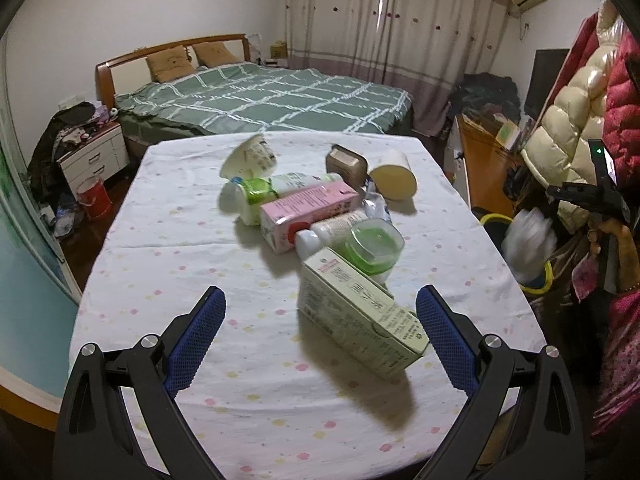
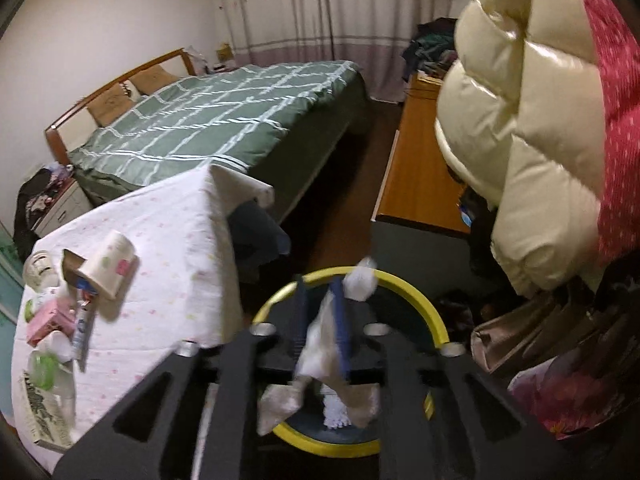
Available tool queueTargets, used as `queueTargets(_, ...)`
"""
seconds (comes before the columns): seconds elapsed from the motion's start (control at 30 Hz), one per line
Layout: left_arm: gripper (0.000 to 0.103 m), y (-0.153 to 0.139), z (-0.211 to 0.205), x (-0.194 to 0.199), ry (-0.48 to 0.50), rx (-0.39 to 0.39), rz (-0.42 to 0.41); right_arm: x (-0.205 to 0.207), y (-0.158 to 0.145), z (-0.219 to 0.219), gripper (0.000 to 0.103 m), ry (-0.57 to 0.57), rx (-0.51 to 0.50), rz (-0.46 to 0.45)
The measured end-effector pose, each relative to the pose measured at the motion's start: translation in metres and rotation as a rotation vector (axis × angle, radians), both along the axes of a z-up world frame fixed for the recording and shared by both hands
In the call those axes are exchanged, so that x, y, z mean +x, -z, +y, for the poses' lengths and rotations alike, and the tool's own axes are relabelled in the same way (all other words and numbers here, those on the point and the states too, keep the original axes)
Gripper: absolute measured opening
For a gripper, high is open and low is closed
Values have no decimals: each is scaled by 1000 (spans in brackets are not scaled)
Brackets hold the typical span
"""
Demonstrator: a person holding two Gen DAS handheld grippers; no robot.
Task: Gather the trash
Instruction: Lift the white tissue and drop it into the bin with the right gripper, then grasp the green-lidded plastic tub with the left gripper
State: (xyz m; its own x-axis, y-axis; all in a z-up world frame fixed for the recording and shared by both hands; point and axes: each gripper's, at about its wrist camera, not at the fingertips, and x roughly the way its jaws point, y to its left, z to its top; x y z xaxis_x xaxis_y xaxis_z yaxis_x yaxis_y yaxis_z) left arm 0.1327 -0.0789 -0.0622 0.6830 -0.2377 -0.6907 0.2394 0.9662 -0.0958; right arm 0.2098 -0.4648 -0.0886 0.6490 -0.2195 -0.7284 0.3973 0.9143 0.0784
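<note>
A: Right, nearest first. The left gripper [image 1: 320,308] hangs over the near end of the table [image 1: 160,280], jaws spread wide, nothing between them. The green carton [image 1: 356,312] lies just off its right-hand pad; whether the pad touches it I cannot tell.

B: And the right gripper [image 2: 320,316]?

A: Off the table's right side, over the yellow-rimmed bin [image 2: 424,304]. A crumpled white wrapper [image 2: 320,344] sits between its blue fingers [image 2: 342,320], and the jaws stand a little apart. The picture is smeared, so I cannot tell whether the pads press on it or have let go. From the left camera the wrapper is only a white blur [image 1: 528,240] above the bin [image 1: 496,220].

B: Inside the bin?

A: Mostly hidden by the gripper body. Something white lies at the bottom [image 2: 336,412]; I cannot make out what it is.

B: What remains on the table?

A: A heap mid-table: clear green-tinted cup [image 1: 372,244], small white bottle [image 1: 320,232], pink carton [image 1: 308,212], a green-lidded bottle [image 1: 252,196] partly under it, then a tipped paper cup [image 1: 250,158], a brown box [image 1: 346,164] and a cream cup on its side [image 1: 394,174]. A bit of foil [image 1: 376,206] is wedged among them, hard to read.

B: Farther off?

A: A hand [image 1: 612,236] at the right edge, cut off by the frame. A cream puffer jacket [image 2: 520,128] hanging beside it, then the bed with green checked cover [image 1: 260,96] and the curtains [image 1: 400,20].
</note>
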Motion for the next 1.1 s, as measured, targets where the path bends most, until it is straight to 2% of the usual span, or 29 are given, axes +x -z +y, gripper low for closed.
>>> queueTargets(0.4, 95, 32, -40, 24, 99, 3, 76, -7, 13, 11, 31, -27, -12, 16)
queueTargets(0.63, 95, 39, -48, 34, 99, 10, 96, -9, 10, 19, 31, -49, -16, 3)
queueTargets(0.73, 95, 36, -50, 41, 96, 9, 98, -8, 9, 22, 32, -59, -14, 0)
queueTargets(0.87, 95, 18, -64, 52, 136, 79, 39, -8, 10, 24, 32, -66, -9, -5)
queueTargets(0.97, 92, 12, -77, 69, 193, 77, 68, -9, 11, 24, 32, -69, -3, -6)
queueTargets(1.1, 88, 15, -88, 89, 232, 127, 83, -10, 13, 25, 32, -76, 1, 0)
